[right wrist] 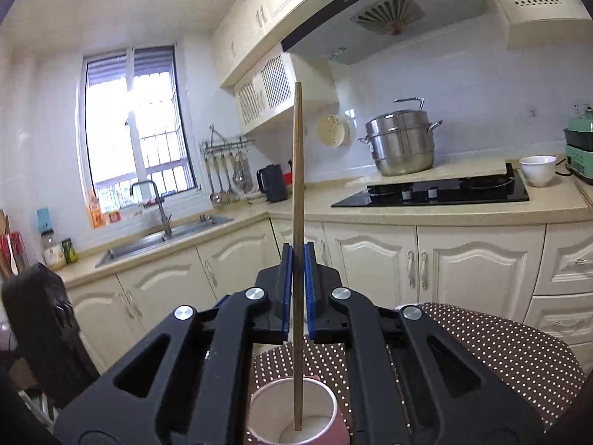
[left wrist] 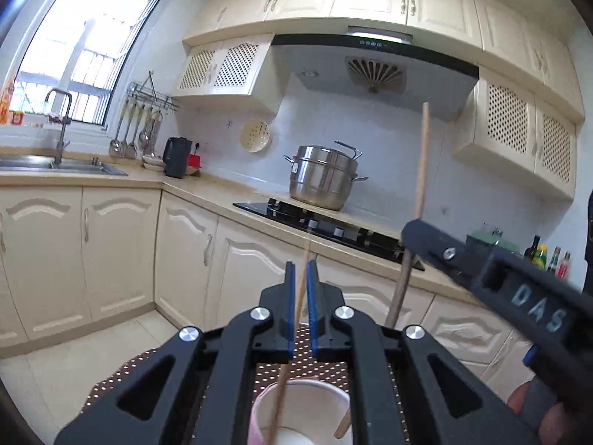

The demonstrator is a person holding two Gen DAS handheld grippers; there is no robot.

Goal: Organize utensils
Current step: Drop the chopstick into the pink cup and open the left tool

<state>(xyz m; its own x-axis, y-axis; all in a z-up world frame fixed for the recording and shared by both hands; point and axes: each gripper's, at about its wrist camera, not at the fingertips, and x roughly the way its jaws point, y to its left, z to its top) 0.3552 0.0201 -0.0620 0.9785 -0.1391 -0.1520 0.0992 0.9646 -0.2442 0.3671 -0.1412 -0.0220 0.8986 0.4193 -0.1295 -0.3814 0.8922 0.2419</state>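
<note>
On dotted tablecloth (right wrist: 500,348): pink cup (right wrist: 292,413), white inside, with two chopstick tips dipped in. Left gripper (left wrist: 301,289) jaws pinched on pale chopstick (left wrist: 287,356); right gripper (right wrist: 296,282) jaws clamped on darker upright chopstick (right wrist: 297,200). Behind: steel steamer pot (right wrist: 402,144) by stove (right wrist: 433,191).

Your black tongs (right wrist: 296,256) have blue pads (right wrist: 285,289); the cup (right wrist: 292,411) is pink outside, white inside, on a brown white-dotted cloth (right wrist: 500,348).

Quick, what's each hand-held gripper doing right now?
Left hand-held gripper: shut on a chopstick.
Right hand-held gripper: shut on another chopstick.
</note>
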